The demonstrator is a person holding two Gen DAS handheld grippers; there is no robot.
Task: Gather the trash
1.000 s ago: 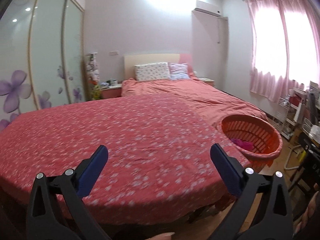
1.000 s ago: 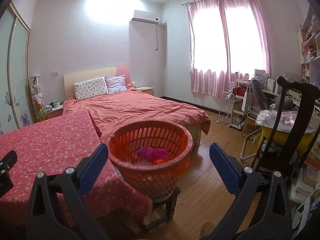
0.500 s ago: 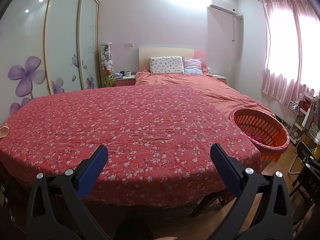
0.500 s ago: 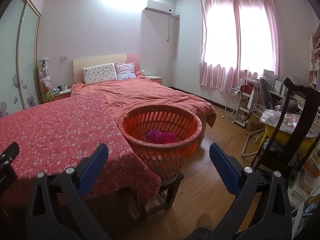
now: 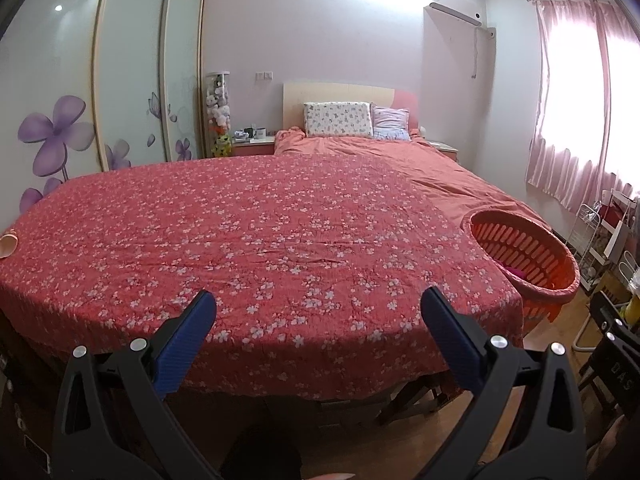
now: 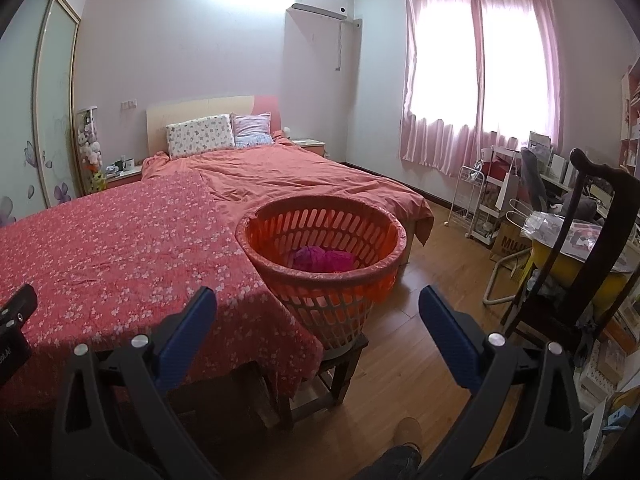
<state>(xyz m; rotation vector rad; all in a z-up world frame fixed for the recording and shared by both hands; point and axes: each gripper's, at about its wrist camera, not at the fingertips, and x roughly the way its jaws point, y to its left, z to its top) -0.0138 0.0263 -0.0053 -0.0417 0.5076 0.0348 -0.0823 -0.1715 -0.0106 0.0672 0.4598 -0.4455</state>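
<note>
An orange slotted basket [image 6: 324, 256] stands on a small wooden stool [image 6: 340, 364] at the right end of a table under a red floral cloth [image 5: 260, 240]. Crumpled pink and magenta trash [image 6: 320, 259] lies inside it. The basket also shows in the left wrist view [image 5: 524, 252]. A pale crumpled object [image 5: 8, 244] sits at the cloth's far left edge. My left gripper [image 5: 318, 328] is open and empty before the table's near edge. My right gripper [image 6: 316, 326] is open and empty, short of the basket.
A bed with an orange quilt [image 6: 288, 172] lies behind the table. A dark wooden chair [image 6: 580, 264] and a cluttered yellow tub [image 6: 576, 268] stand at right, with a white wire rack [image 6: 476, 200] near the pink-curtained window. A floral sliding wardrobe [image 5: 100, 80] lines the left wall.
Both grippers have pulled back and up from the table. More of the cloth, the basket's stool and the floor show now. Both stay open and empty.
</note>
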